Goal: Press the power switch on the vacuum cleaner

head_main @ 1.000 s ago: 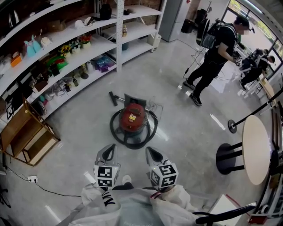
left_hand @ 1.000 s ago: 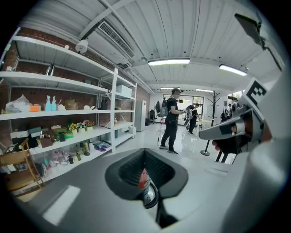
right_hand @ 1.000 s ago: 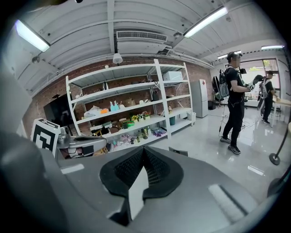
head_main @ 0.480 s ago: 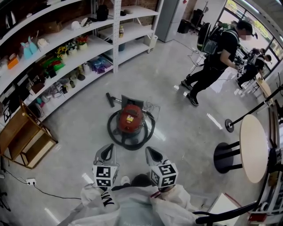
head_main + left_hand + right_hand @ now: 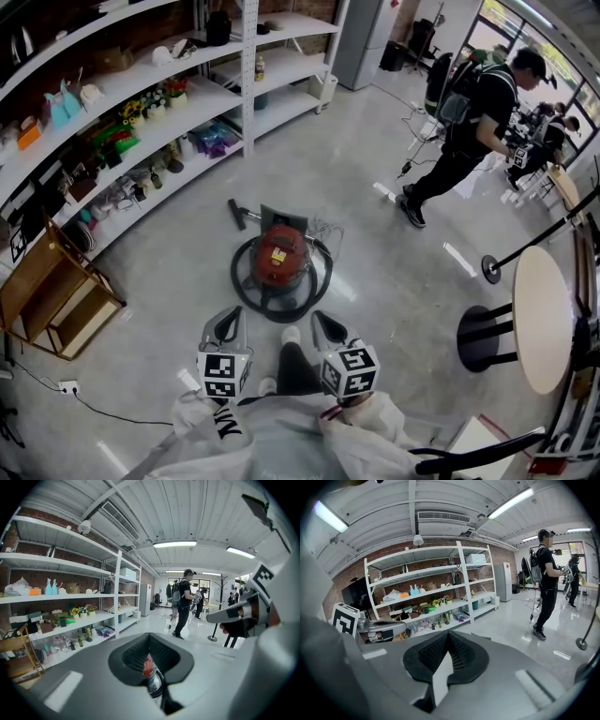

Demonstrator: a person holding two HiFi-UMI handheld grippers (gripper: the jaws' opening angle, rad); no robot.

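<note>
Vacuum cleaner (image 5: 281, 255): a squat drum with a glossy red domed lid and a small yellow label on top. It stands on the polished grey floor (image 5: 394, 281) straight ahead of the person and well apart from both grippers, apparently set in open space so it can be reached from any side. Power switch: too small to make out in any view. Hose (image 5: 246, 286): black and flexible, coiled in a ring round the drum's base, probably to keep it out from underfoot. Its flat nozzle (image 5: 238, 214) lies just beyond, toward the shelves (image 5: 141, 103), which are white metal and stocked with small goods. Left gripper (image 5: 234, 311): grey moulded shell with black textured pads, jaws together at the tips and nothing between them. In the left gripper view the red lid shows through the gap below the tips, so this gripper looks aimed at the target. Right gripper (image 5: 315, 317): same build, jaws likewise closed and empty, with only pale floor behind them. Both are held low and side by side before the body. Closed tips are judged a fitting blunt point for pushing a switch. Shoe (image 5: 291, 335): pale, planted between the grippers and pointing at the drum. Stage: approach, no contact yet.
</note>
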